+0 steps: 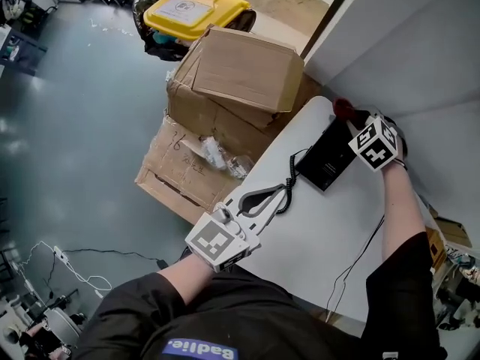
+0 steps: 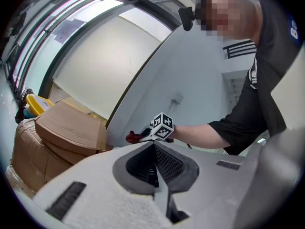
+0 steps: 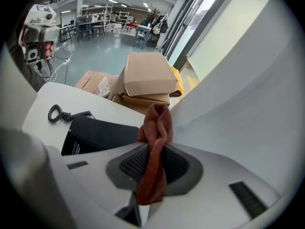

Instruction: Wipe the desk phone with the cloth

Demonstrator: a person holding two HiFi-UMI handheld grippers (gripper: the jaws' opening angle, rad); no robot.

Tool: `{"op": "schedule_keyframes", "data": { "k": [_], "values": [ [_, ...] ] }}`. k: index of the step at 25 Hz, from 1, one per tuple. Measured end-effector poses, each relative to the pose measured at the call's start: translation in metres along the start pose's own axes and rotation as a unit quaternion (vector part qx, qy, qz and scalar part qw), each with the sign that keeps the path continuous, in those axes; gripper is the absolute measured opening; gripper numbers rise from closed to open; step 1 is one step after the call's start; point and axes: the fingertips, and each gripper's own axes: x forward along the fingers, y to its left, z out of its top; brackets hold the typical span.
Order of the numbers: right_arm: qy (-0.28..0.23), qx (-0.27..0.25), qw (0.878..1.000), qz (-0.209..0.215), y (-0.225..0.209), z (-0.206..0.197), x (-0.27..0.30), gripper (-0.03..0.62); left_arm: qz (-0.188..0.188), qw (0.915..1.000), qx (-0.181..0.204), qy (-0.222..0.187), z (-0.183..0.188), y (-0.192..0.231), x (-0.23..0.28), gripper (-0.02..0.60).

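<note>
Red cloth [image 3: 153, 128] in right gripper [image 3: 150, 171], by desk phone [image 3: 102, 133]

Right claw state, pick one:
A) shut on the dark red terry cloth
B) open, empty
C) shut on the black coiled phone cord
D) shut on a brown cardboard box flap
A: in the right gripper view the right claw has its jaws closed on the dark red terry cloth, which sticks up between them, while the flat black desk phone lies beyond on the white table.

no legible text; desk phone [image 3: 102, 135] print too small
</note>
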Motion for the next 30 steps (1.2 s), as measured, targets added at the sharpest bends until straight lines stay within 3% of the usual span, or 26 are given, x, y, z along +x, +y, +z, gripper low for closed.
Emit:
{"op": "schedule_keyframes", "data": {
  "k": [8,16,25,30],
  "values": [
    [-0.020,-0.024,0.999,-0.032,-0.003,0.042,-0.010,0.080,0.010,0.9999,0.003,-0.008,0.007,0.006,-0.023,0.014],
    [-0.055,0.001,0.996,-0.065,0.012,0.059,-0.050,0.080,0.000,0.9999,0.017,-0.005,0.014,-0.008,-0.038,0.014],
    [-0.087,0.039,0.993,-0.076,0.106,0.083,-0.153,0.080,-0.042,0.9982,0.043,0.006,0.035,-0.052,-0.080,0.014],
    [-0.098,0.082,0.987,-0.103,0.162,0.107,-0.204,0.080,-0.098,0.9925,0.072,0.004,0.048,-0.074,-0.110,0.014]
  ]
}}
